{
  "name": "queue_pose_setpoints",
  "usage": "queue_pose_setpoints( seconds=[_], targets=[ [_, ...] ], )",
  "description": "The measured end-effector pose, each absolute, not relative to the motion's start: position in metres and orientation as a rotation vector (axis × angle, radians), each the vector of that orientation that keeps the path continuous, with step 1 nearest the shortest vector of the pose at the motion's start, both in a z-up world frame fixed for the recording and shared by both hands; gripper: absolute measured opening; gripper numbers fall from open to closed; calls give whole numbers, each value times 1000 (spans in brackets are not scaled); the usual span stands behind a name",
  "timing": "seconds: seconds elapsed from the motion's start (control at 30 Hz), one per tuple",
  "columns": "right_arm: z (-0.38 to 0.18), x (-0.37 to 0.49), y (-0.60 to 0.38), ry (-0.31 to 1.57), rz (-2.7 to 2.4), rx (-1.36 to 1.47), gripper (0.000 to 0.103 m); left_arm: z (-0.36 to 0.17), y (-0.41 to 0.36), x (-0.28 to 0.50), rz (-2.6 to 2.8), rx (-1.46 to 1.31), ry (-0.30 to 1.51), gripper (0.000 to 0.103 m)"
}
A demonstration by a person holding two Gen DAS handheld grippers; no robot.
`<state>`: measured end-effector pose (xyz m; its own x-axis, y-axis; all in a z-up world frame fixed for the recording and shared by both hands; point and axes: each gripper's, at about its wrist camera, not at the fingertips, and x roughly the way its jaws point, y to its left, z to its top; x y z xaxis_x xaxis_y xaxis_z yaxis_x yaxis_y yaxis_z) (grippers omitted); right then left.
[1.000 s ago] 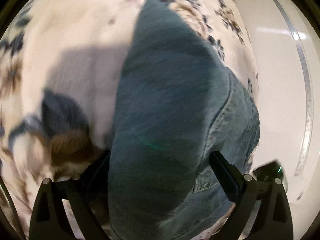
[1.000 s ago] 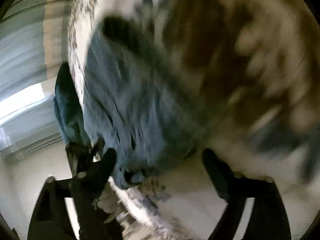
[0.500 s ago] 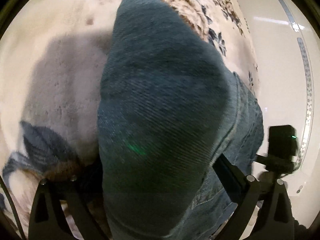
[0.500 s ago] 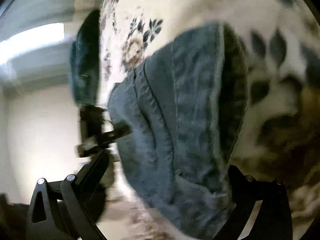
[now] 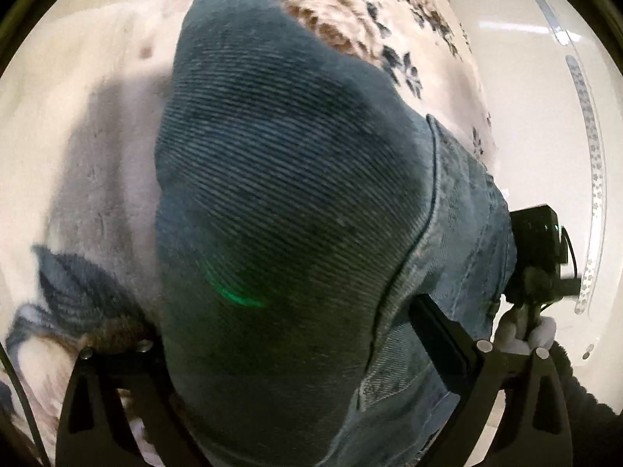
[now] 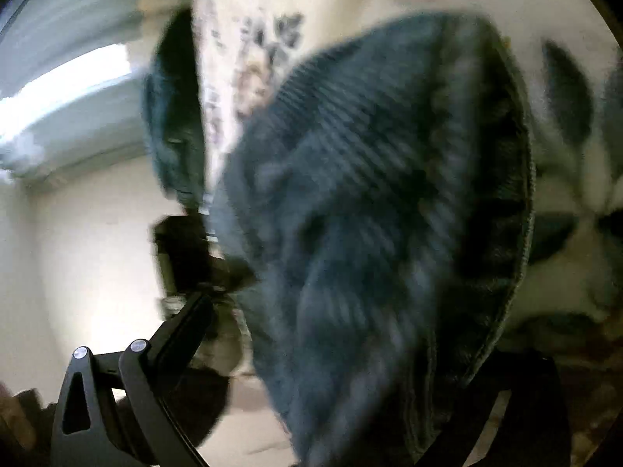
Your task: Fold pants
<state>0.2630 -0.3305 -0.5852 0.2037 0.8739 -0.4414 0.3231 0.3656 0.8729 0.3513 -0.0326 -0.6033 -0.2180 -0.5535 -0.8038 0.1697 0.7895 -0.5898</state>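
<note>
Dark blue corduroy-textured pants (image 5: 288, 210) lie bunched on a floral blanket (image 5: 97, 179).

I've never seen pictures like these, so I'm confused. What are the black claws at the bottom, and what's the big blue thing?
The claws are grabbers that a person holds, one in each hand. Each carries a wide-eyed camera looking along its two fingers. One picture comes from the left gripper, the other from the right gripper. The blue thing is a pair of denim pants on a fluffy flowered blanket. The pants sit between both grippers' fingers. The right gripper's jaws have just been opening and look loose. Whether the left one squeezes, I cannot tell.
</note>
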Motion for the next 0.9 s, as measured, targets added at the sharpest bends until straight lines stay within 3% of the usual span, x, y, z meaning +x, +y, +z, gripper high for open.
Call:
queue_pose_setpoints(
  seconds=[0.13, 0.2, 0.27, 0.33, 0.47, 0.57, 0.67, 0.8, 0.83, 0.9],
  targets=[
    [-587, 258, -328, 1333, 569, 1185, 103, -614, -34, 353, -685, -299, 1688, 100],
    [-607, 265, -322, 1440, 439, 1075, 94, -617, -37, 357, -674, -298, 1697, 100],
    [-604, 276, -311, 1456, 426, 1041, 96, -609, -41, 357, -669, -284, 1687, 100],
    [-589, 282, -300, 1446, 437, 1029, 94, -596, -45, 351, -671, -240, 1656, 92],
    [-551, 272, -278, 1433, 465, 931, 78, -570, -32, 335, -667, -208, 1615, 74],
    [-536, 262, -265, 1392, 567, 1003, 74, -569, -15, 324, -674, -266, 1628, 72],
    [-561, 267, -258, 1474, 421, 882, 75, -593, -8, 322, -652, -270, 1665, 72],
    [-577, 284, -255, 1475, 411, 939, 78, -603, -13, 335, -637, -323, 1659, 70],
    [-571, 286, -264, 1471, 414, 942, 74, -596, -17, 334, -648, -295, 1637, 65],
    [-557, 278, -303, 1455, 423, 934, 55, -585, -23, 332, -668, -259, 1607, 56]
  ],
)
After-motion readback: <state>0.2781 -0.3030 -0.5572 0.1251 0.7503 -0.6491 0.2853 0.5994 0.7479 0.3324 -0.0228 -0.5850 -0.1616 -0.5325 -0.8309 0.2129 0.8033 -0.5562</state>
